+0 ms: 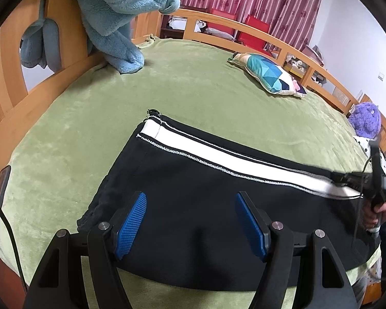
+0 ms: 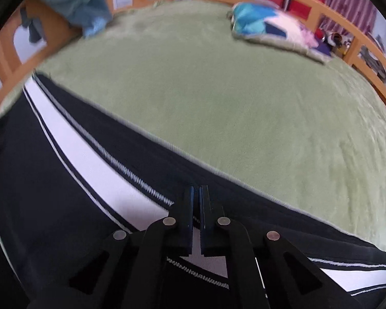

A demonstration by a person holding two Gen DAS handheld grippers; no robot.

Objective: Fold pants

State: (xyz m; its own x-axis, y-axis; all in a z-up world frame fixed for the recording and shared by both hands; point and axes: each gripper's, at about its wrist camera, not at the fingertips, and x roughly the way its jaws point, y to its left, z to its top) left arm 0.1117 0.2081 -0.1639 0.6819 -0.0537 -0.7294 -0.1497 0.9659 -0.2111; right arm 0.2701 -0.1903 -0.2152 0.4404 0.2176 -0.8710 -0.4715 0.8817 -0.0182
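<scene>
My right gripper (image 2: 196, 193) is clenched on the pants' (image 1: 193, 206) far striped edge; the pants lie flat along the near edge of the bed (image 1: 193, 82). My left gripper (image 1: 190, 221) hovers released over the black cloth. I judge I should pinch that same edge with the left, then lift both evenly.

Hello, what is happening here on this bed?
A person is folding black pants with a white side stripe, laid out on a green blanket on the bed. The person holds a two-finger gripper in each hand. The left gripper hovers open above the dark fabric. The right gripper is shut at the stripe; whether it pinches the cloth is unclear. No fold shows yet.
</scene>
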